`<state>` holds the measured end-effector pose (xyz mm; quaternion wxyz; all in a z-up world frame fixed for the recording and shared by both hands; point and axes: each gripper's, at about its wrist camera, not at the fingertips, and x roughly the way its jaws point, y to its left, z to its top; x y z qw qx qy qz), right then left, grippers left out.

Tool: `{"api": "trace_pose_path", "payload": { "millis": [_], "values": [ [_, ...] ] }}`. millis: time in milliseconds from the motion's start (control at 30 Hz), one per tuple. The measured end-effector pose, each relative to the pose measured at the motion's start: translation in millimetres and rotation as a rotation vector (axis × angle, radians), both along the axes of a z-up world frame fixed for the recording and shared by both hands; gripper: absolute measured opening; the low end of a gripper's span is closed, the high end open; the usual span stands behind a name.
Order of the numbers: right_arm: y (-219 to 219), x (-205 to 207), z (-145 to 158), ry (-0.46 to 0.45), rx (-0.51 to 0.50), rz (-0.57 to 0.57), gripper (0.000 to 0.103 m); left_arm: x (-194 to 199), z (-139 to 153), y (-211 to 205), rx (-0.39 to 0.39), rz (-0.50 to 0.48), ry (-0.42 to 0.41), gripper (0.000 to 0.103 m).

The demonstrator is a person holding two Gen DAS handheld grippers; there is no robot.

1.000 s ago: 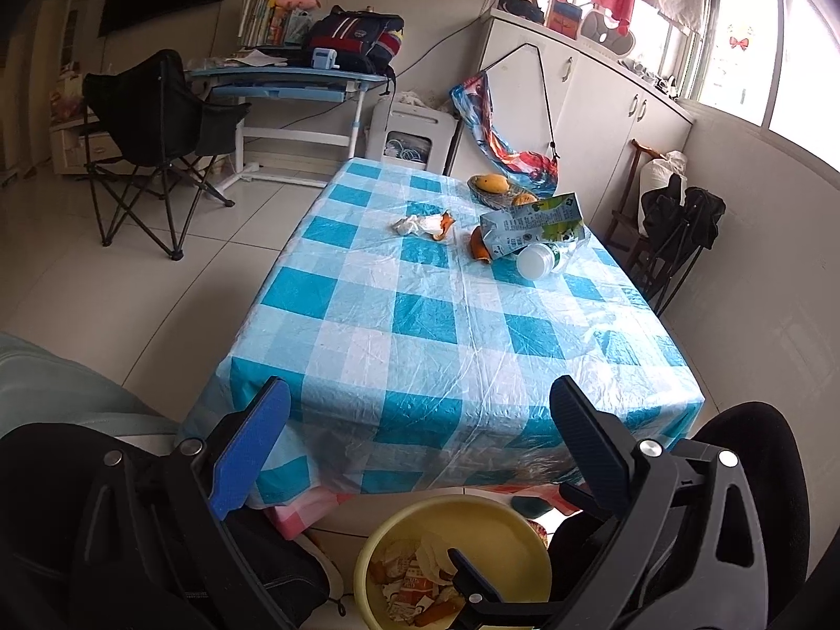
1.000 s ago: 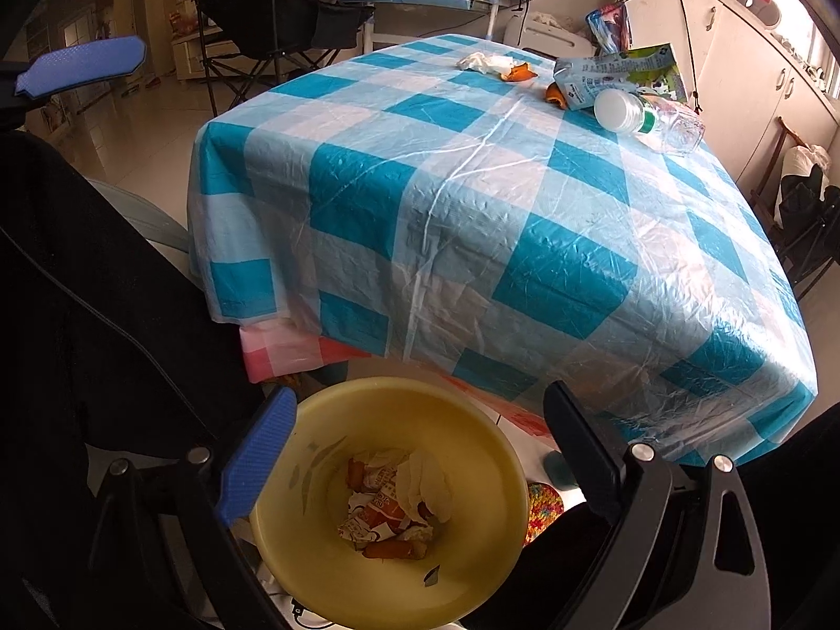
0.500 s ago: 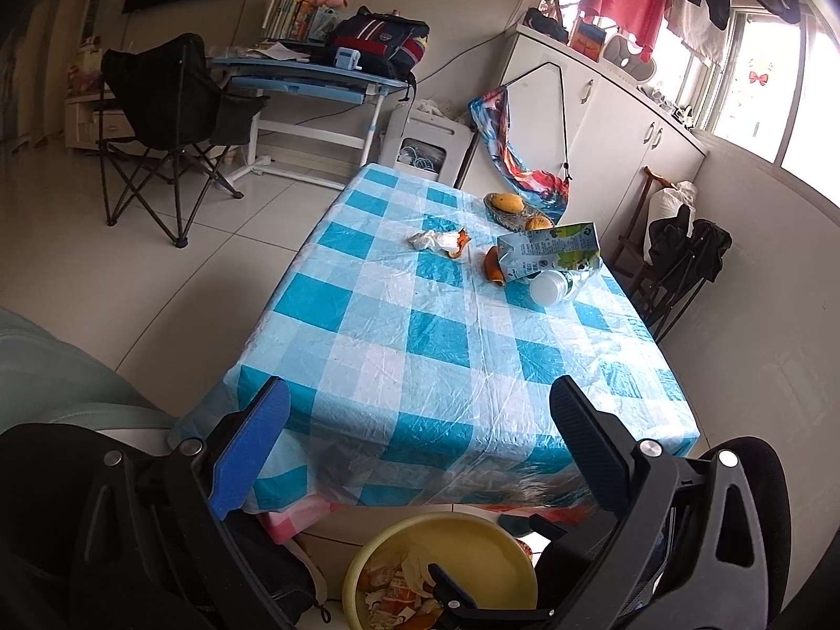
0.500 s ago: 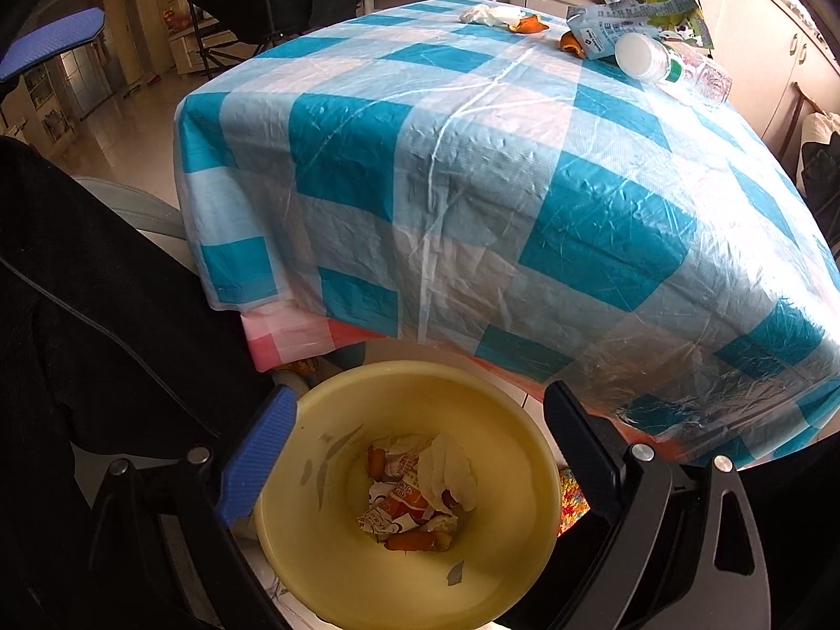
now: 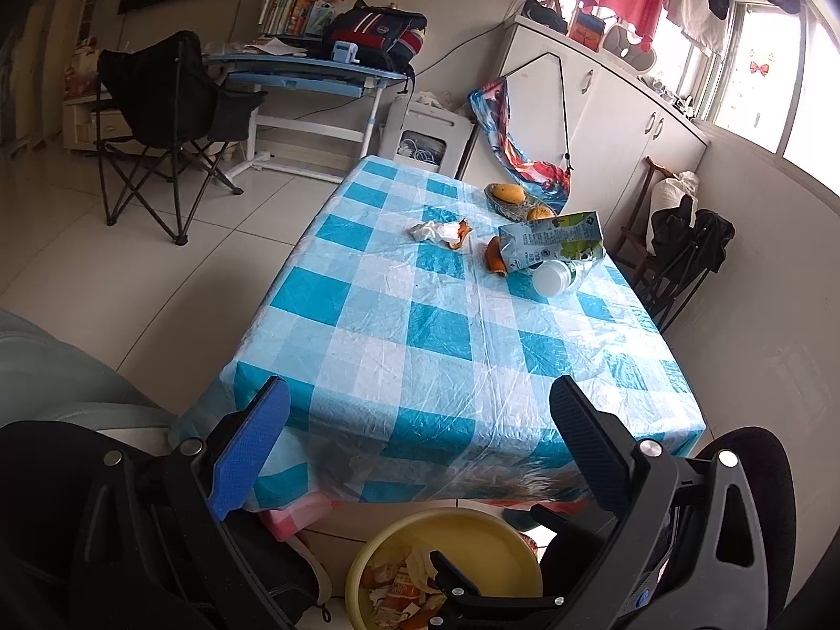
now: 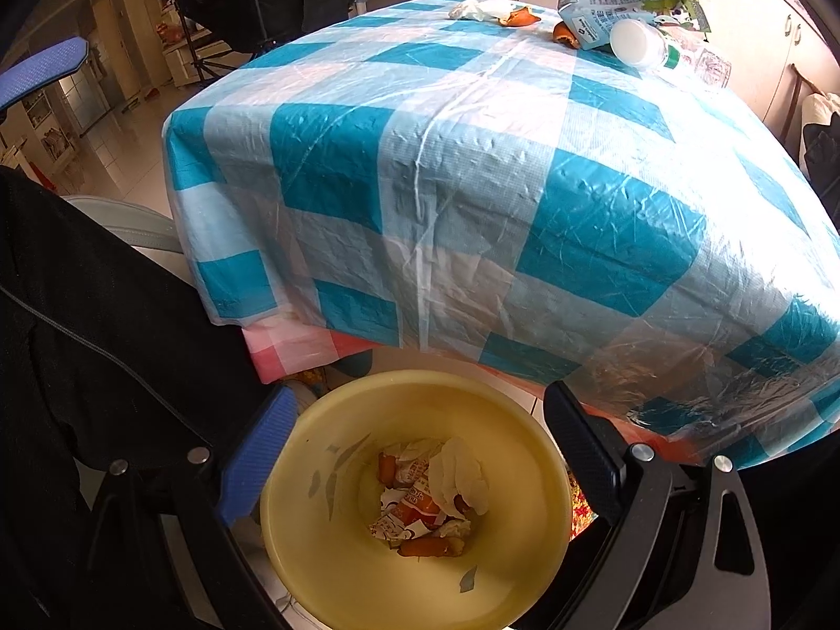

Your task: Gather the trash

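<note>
My holdings, itemised:

- Left gripper (image 5: 420, 415): jaws spread wide, nothing between them, facing the near edge of the tabletop (image 5: 441, 346).
- Right gripper (image 6: 420, 430): jaws spread wide, nothing held, hanging above the yellow bin (image 6: 325, 541) on the floor below the tabletop's near edge.
- Bin contents: torn wrappers (image 6: 415, 504), a crumpled white tissue (image 6: 462, 472), orange scraps. I count this portion as collected.
- Outstanding, all toward the far end of the tabletop: crumpled white paper with orange peel (image 5: 441, 232); a milk carton (image 5: 551, 247) lying on its side; a clear plastic bottle (image 5: 556, 277) touching the carton; another peel piece (image 5: 494, 261) beside it.
- Fruit bowl (image 5: 506, 194) at the far edge: I judge it not trash.

Estimate: roughly half done.
</note>
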<state>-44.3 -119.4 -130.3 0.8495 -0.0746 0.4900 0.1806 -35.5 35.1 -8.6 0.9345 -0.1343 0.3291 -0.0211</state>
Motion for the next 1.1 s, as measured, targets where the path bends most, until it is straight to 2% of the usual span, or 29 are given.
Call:
{"api": "trace_pose_path", "payload": {
  "millis": [733,1100],
  "values": [
    [-36.9,-1.6,39.7,-0.112,0.161,-0.099,0.091,6.0,-18.4,-24.4,0.138,-0.018,0.049,0.096],
    [-61.7,-5.0,52.4,-0.143,0.232,-0.161,0.091,11.0,-30.1,-30.5,0.168,-0.005,0.080,0.096]
  ]
}}
